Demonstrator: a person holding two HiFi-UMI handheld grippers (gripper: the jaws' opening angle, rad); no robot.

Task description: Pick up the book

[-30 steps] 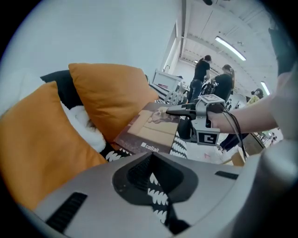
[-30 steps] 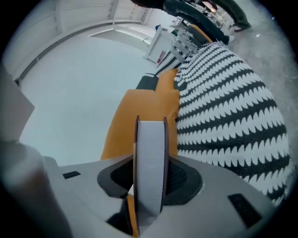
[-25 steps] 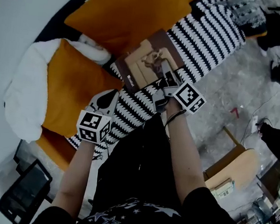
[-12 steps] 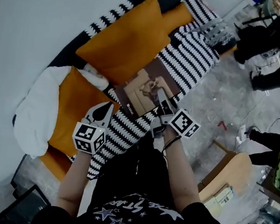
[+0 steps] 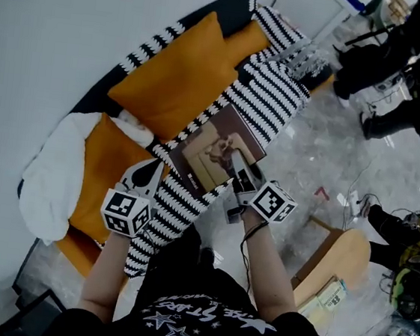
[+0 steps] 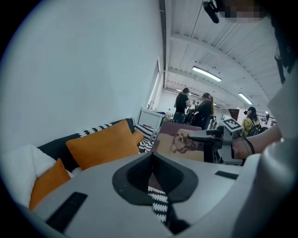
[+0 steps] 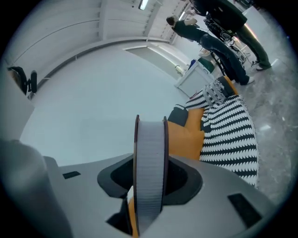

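Observation:
The book (image 5: 213, 150) has a brown cover with a pale picture and hangs tilted above the striped sofa seat. My right gripper (image 5: 239, 167) is shut on its near right edge. In the right gripper view the book's page edge (image 7: 150, 176) stands upright between the jaws. The left gripper view shows the book's cover (image 6: 181, 142) ahead, with the right gripper (image 6: 205, 137) clamped on it. My left gripper (image 5: 152, 170) floats to the left of the book, apart from it. Its jaws are together with nothing in them.
The sofa below carries a black-and-white striped throw (image 5: 271, 95), a large orange cushion (image 5: 179, 77), a smaller orange cushion (image 5: 109, 159) and a white pillow (image 5: 51, 175). A wooden stool (image 5: 339, 253) stands on the right. People (image 5: 402, 65) stand at the far right.
Both grippers have risen, and the book has come up off the sofa in the right gripper. The sofa looks smaller and farther below.

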